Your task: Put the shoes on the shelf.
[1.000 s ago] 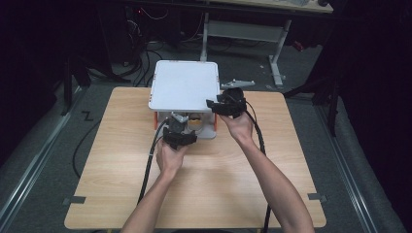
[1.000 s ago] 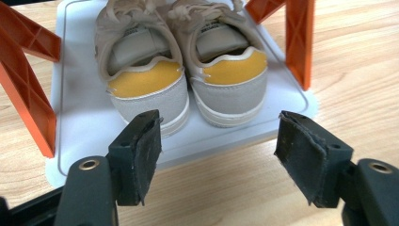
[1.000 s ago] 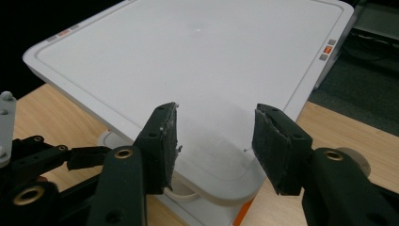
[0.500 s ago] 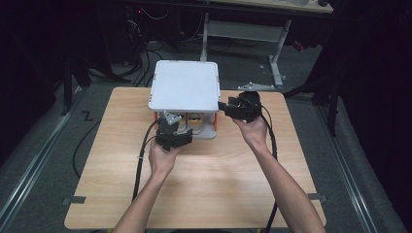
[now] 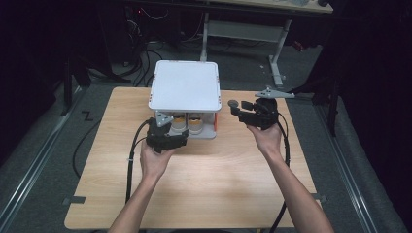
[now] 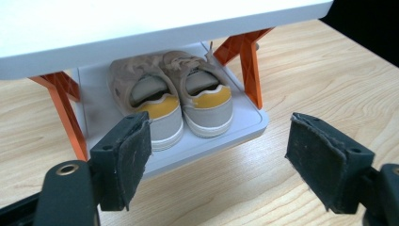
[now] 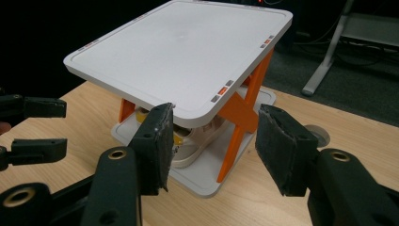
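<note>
On the wooden surface stands a white two-tier rack holding a pair of tan shoes on its lower shelf, just before the left claw, its jaws just widened and empty, while the right claw hangs apart beside the rack, likewise freshly widened.

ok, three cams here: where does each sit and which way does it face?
High view: above the person's side, facing forward and down on the table; both forearms, left gripper, right gripper.
Left gripper view: rides that gripper, faces the shoes on the rack's lower shelf; open jaws.
Right gripper view: faces the shoe rack corner; open jaws.
Shared: rack and shoes.
</note>
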A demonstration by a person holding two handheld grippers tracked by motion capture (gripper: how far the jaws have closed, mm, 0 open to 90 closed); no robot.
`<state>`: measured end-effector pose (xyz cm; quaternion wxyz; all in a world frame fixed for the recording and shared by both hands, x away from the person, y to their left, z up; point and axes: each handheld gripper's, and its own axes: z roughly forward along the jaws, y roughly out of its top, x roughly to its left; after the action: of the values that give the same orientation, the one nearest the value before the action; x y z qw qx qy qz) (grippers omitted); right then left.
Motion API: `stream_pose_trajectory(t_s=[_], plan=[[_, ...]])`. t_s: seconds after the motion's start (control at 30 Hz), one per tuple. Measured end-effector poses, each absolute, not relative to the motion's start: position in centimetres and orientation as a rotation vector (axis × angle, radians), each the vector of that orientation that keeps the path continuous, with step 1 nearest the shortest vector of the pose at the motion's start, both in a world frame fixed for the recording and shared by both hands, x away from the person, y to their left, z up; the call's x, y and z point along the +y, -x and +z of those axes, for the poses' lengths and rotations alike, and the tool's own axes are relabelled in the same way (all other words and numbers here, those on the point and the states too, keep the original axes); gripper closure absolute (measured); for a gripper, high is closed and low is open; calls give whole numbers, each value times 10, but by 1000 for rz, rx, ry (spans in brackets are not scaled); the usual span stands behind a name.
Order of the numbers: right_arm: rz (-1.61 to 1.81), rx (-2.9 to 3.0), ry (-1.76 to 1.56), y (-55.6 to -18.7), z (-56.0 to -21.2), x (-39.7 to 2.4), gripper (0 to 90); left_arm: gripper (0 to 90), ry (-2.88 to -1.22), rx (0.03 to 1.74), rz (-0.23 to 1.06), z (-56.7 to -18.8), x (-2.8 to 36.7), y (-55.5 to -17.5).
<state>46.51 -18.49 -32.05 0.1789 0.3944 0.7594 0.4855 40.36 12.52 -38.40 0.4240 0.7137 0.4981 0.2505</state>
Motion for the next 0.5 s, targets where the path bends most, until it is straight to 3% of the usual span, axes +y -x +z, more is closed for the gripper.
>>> stream_pose_trajectory(t_s=[0.5], plan=[[1432, 2113, -1109, -439, -325, -220, 466, 221, -1814, 1178, 643, -372, 138, -384]])
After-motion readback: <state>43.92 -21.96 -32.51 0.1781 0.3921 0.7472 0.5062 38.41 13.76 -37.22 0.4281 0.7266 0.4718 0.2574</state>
